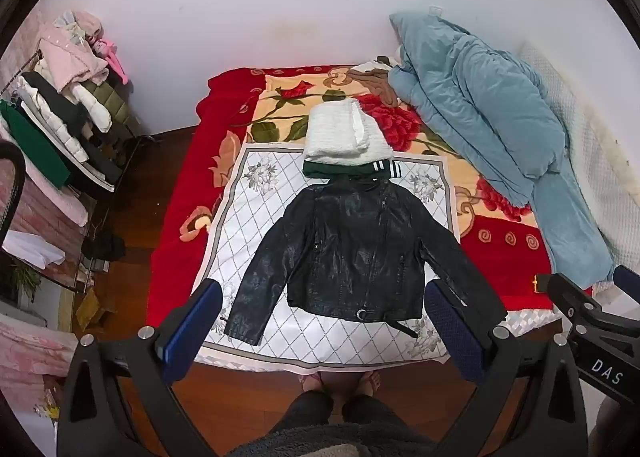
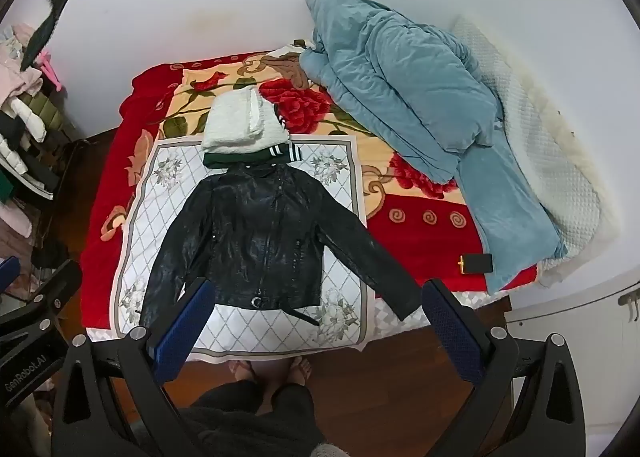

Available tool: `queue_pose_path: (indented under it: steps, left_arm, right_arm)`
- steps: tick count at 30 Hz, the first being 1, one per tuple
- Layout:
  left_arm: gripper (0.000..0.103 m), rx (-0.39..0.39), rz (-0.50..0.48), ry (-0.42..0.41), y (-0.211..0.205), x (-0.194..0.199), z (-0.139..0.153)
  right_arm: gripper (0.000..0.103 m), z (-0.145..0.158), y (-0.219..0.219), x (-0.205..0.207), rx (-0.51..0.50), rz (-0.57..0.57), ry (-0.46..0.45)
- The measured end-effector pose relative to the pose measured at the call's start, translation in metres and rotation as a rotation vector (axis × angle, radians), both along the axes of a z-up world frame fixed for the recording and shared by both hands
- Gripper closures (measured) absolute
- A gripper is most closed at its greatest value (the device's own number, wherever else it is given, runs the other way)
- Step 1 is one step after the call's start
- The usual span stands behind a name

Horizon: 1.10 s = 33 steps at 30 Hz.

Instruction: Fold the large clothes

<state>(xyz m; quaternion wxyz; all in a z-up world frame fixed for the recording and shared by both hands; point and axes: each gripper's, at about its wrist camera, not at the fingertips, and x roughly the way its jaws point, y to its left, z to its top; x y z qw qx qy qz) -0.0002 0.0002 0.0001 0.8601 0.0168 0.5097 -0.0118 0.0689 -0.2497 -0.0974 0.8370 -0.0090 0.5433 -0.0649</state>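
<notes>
Red floral blanket (image 1: 176,217) covers the bed, a blue quilt (image 1: 480,113) heaped along its far right side. On a white diamond-print sheet (image 1: 248,217) a black leather jacket (image 1: 352,245) lies flat, sleeves spread, below a folded pile (image 1: 344,133). Both the left gripper (image 1: 324,321) and the right gripper (image 2: 316,317) hover wide apart, empty. Their bodies read "DAS" and "GenRobot.AI".
</notes>
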Motion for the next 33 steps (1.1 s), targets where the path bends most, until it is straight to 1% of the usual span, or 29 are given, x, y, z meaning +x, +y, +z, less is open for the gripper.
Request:
queue_pose_path:
  steps: [17, 23, 26, 33]
  left_arm:
    - [0.000, 0.009, 0.003, 0.001, 0.001, 0.001, 0.000]
    - [0.000, 0.010, 0.001, 0.002, -0.001, -0.004, -0.001]
    - [0.000, 0.012, 0.001, 0.000, -0.004, -0.013, -0.003]
    - [0.000, 0.013, 0.001, 0.002, -0.004, -0.010, -0.002]
  right_arm:
    - [0.000, -0.001, -0.006, -0.002, -0.002, -0.001, 0.001]
    - [0.000, -0.001, -0.007, -0.001, -0.004, -0.002, 0.002]
    - [0.000, 0.000, -0.007, -0.001, -0.003, -0.002, 0.003]
    - [0.000, 0.000, -0.007, 0.001, -0.003, -0.002, 0.005]
